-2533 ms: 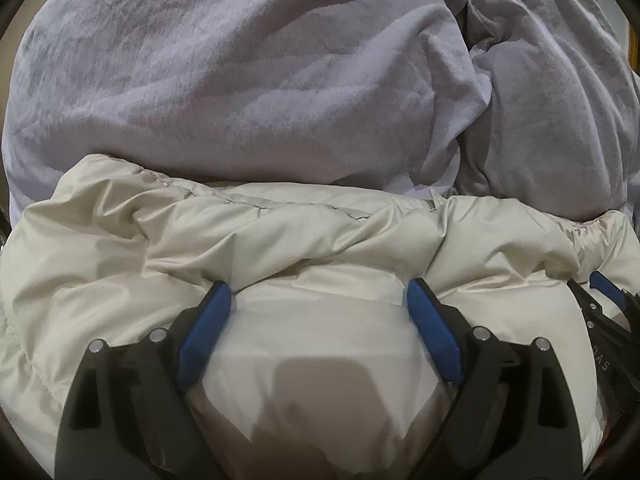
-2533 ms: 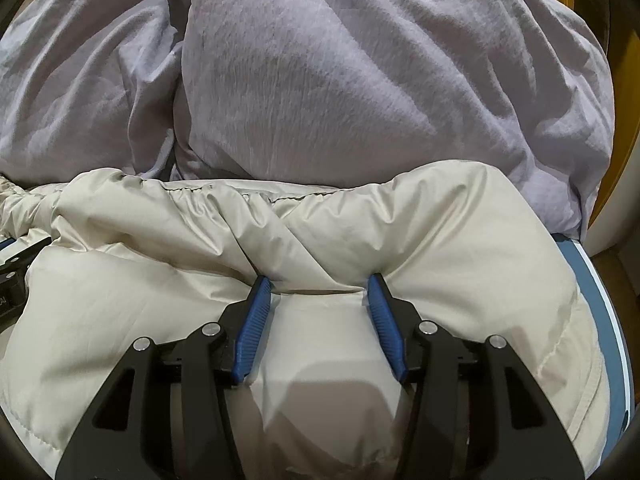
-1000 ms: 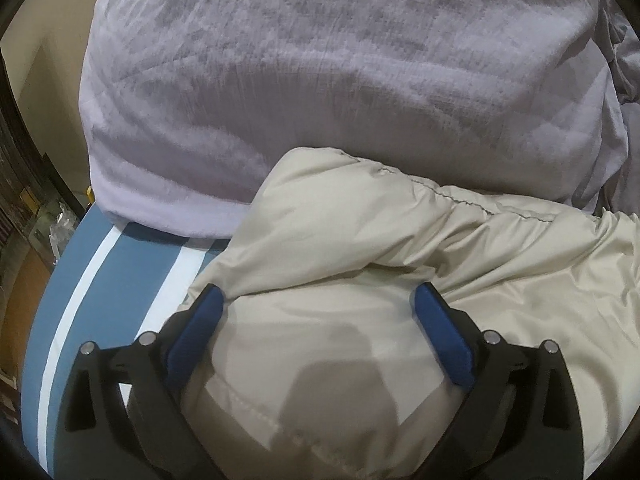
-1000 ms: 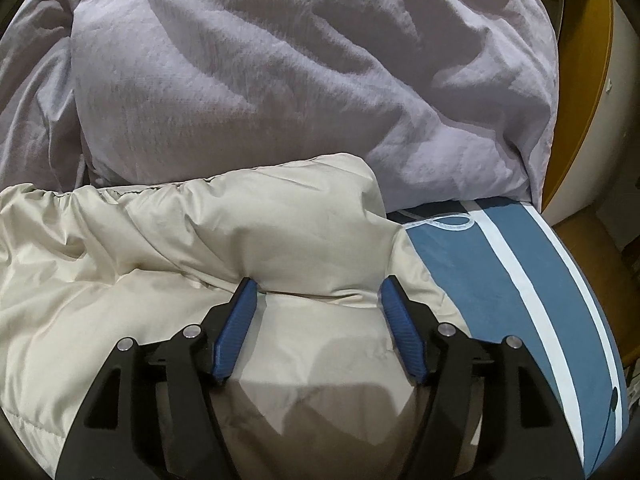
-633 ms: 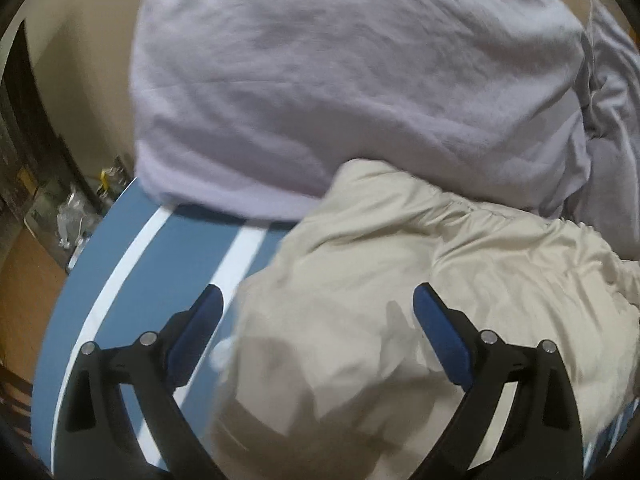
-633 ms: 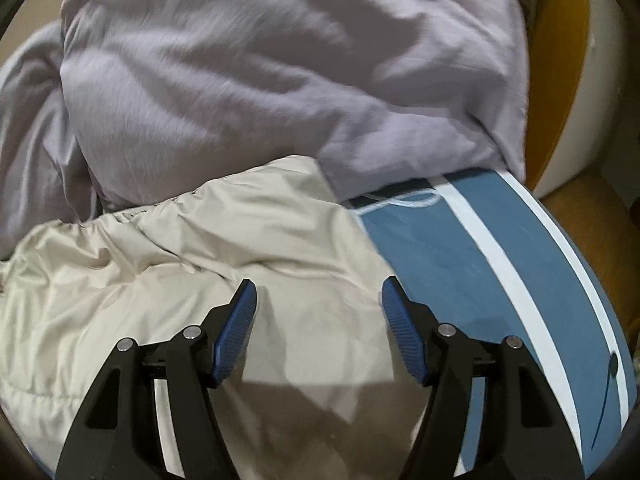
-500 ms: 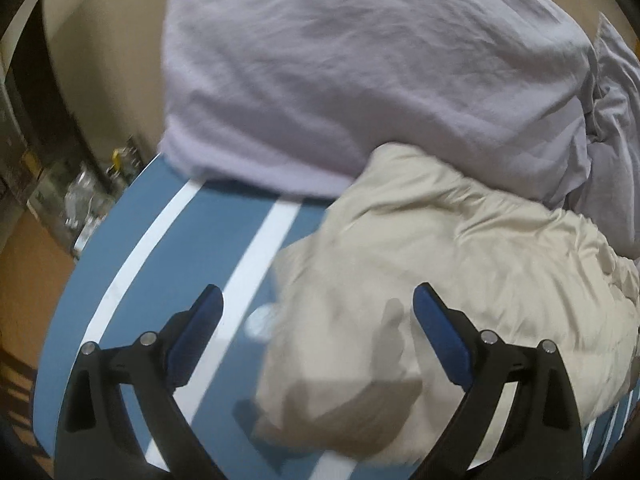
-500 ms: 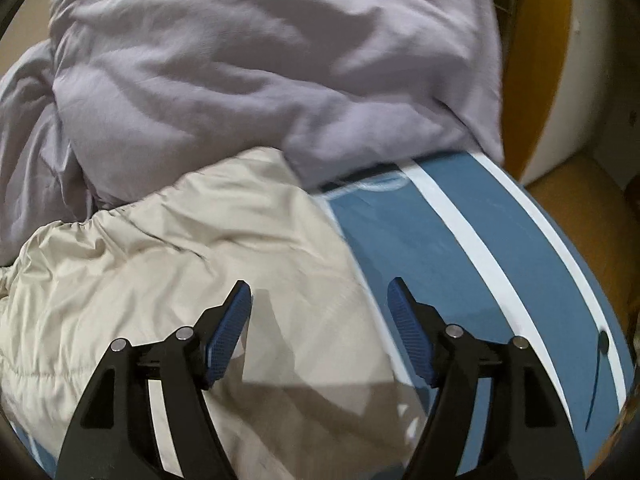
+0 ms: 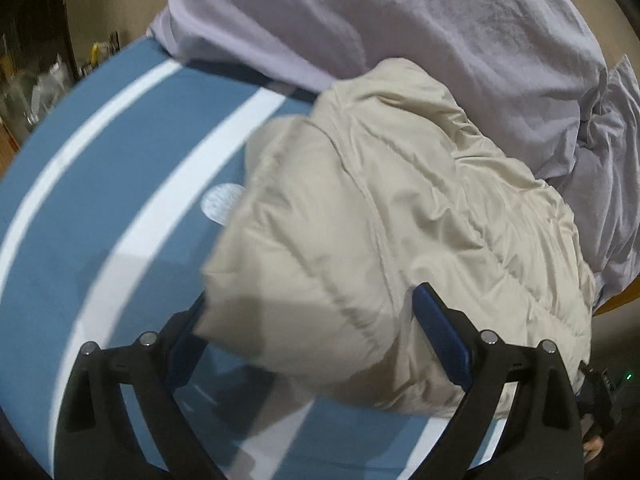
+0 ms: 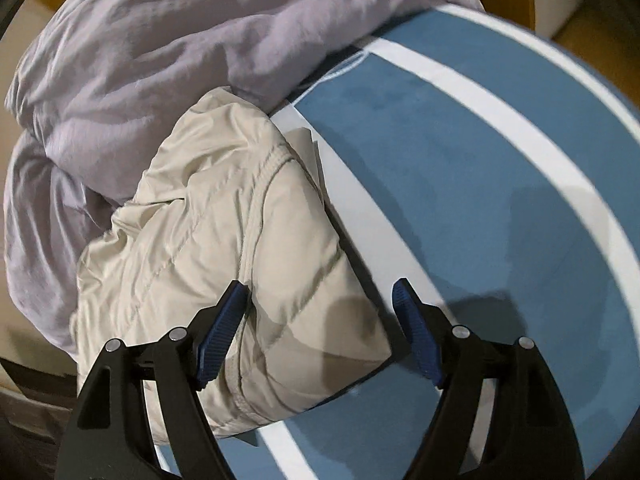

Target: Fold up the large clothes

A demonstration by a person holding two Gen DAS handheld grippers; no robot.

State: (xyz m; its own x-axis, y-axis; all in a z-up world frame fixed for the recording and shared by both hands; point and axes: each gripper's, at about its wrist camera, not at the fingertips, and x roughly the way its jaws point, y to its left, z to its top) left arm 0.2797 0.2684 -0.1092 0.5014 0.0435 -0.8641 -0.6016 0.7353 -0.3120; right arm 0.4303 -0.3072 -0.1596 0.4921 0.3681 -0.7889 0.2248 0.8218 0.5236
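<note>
Left wrist view, nearest first: the left gripper (image 9: 308, 340) stands wide, its blue pads either side of the near end of the jacket (image 9: 400, 216), which bulges up between them. Whether the pads press on the cloth I cannot tell; the left pad is partly hidden behind it. From here the cream jacket runs away to the far right, a folded, puffy bundle, its long axis slanting from the near left end toward the lilac duvet (image 9: 400, 20) heaped beyond and touching it. To the left lies open mat (image 9: 120, 152), blue with white stripes, clear as far as its rounded edge.

Right wrist view: the right gripper (image 10: 320, 332) has its jaws opening, released, with the jacket's (image 10: 224, 248) near right corner lying between them but touching neither pad clearly. The bundle lies ahead and to the left of these jaws. To the right the mat (image 10: 460, 160) is bare out to its far edge; the duvet (image 10: 160, 40) crowds the far left.

Each hand sits at its own end of the bundle, so neither is plainly nearer. I judge the free room lies outward on both sides, none beyond.
</note>
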